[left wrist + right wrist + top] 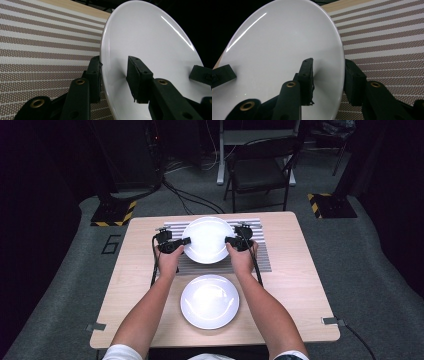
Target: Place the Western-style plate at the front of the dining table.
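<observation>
Plate held at upper centre of the high view: a round, glossy white plate, face up and roughly level over the striped placemat, its rim gripped at two opposite points — no long axis, being circular. Left gripper is clamped on the left rim; the left gripper view shows one jaw under, one on the smooth face. Right gripper is clamped likewise on the right rim. Placemat is woven, brown-and-pale banded. A second white plate lies below centre on the wooden table.

The round white plate looks like glossy, smooth ceramic; the brown-and-white striped placemat is matt and woven-looking, and the light wooden table is satin-smooth.
</observation>
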Tool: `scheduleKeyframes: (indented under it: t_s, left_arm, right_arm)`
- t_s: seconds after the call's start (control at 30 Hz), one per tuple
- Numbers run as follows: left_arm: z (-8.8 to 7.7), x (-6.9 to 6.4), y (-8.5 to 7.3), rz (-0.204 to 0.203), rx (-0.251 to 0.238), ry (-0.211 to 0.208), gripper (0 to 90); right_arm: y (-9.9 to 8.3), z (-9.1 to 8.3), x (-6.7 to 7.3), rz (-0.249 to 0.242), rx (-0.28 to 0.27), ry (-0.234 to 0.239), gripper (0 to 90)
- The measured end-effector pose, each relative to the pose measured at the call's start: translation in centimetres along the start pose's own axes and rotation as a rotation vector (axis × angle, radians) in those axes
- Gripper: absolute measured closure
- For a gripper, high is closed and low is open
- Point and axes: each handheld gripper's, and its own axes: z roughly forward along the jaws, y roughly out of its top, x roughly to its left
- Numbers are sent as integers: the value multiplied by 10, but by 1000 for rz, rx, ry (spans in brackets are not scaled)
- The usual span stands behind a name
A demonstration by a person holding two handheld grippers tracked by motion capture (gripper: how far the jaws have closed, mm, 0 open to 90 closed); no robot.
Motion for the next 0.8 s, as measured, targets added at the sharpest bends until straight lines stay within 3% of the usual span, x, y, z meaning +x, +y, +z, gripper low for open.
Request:
scheduleKeyframes:
  t_s: [0.13,0.17,0.2,0.8]
  left_arm:
    - [2,1,-1,-19,-1,8,647]
    - [2,3,-2,-6,8,8,648]
    - [2,3,-2,-22,7,13,652]
    - [14,15,-15,-36,36,32,674]
  right_arm:
    - [-2,2,0,-4,5,-4,633]
    - [-3,3,0,-2,5,-4,632]
    - [-3,4,0,-2,9,-5,633]
    - [-18,20,-5,-2,52,-20,639]
